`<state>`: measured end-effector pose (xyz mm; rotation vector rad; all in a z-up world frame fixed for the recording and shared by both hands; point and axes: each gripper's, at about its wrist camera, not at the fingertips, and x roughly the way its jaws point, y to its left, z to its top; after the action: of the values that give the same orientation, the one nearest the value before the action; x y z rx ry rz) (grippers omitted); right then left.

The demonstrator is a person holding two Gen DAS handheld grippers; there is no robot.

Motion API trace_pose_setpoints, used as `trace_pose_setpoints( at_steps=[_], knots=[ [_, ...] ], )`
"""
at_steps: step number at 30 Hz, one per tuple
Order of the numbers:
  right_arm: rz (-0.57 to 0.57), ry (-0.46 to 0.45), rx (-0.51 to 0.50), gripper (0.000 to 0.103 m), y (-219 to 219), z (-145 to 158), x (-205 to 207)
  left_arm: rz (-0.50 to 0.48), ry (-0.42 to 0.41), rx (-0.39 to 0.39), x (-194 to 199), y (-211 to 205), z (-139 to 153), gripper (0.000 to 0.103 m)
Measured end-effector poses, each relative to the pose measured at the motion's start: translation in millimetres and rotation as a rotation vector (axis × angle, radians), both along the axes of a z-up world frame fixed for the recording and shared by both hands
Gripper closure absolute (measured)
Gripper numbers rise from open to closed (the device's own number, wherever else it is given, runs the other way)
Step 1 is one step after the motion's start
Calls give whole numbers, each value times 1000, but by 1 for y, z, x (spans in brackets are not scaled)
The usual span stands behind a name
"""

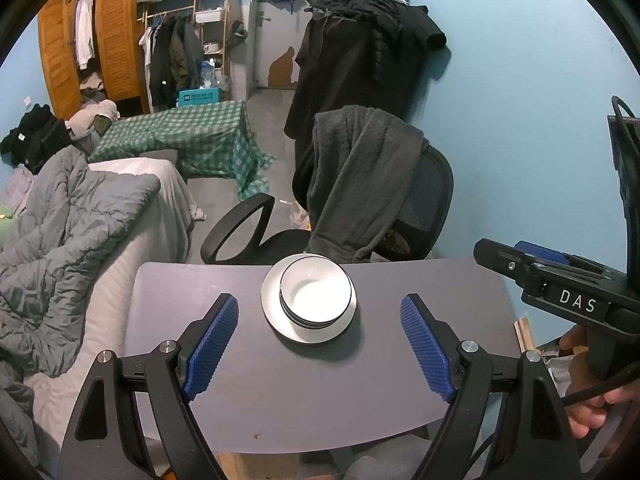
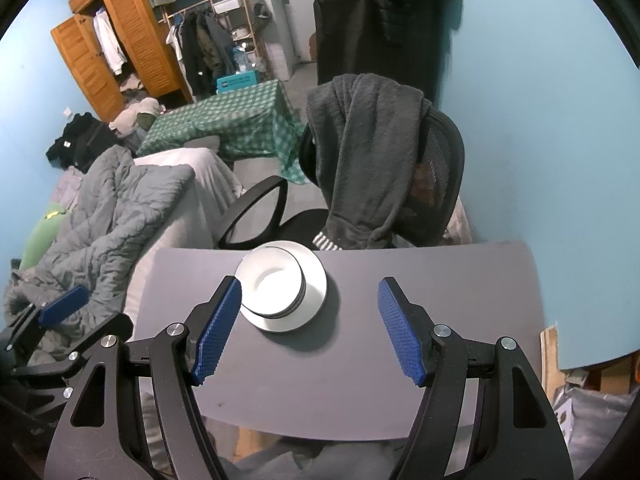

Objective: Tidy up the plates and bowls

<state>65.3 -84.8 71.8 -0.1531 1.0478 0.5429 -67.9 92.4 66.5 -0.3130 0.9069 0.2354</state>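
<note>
Two grippers faced one stack of crockery on a grey table (image 1: pixel 200 400). In the left wrist view, the left gripper (image 1: pixel 320 320) hung over the near part of the tabletop with its jaws spread wide and nothing between them; the blue pads (image 1: pixel 212 344) flanked the stack from short of it without touching. The stack stood near the table's far edge: nested white bowls (image 1: pixel 318 294) with dark rims sat on a white plate (image 1: pixel 276 320), a compact arrangement that suggested the sorting was largely done. At the right edge the right gripper (image 1: pixel 560 280) appeared side-on, held in the person's hand (image 1: pixel 584 408), well apart from the dishes. An office chair (image 1: pixel 424 208) draped with a grey garment (image 1: pixel 360 176) stood beyond the table.

In the right wrist view, the right gripper (image 2: pixel 310 312) likewise stood released and empty, its left pad overlapping the stack's near-left rim in the picture, though contact could not be judged. The bowls (image 2: pixel 272 284) and plate (image 2: pixel 316 280) lay left of its centre line, so a grasp would probably need a leftward shift.
</note>
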Motion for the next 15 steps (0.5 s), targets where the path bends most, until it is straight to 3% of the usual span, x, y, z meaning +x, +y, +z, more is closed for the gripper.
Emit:
trace_pose_setpoints(
  at_steps=[15],
  knots=[
    [-1,-1,-3,33,3,1,-3,4,-16,-9,-2,4,4,19]
  ],
)
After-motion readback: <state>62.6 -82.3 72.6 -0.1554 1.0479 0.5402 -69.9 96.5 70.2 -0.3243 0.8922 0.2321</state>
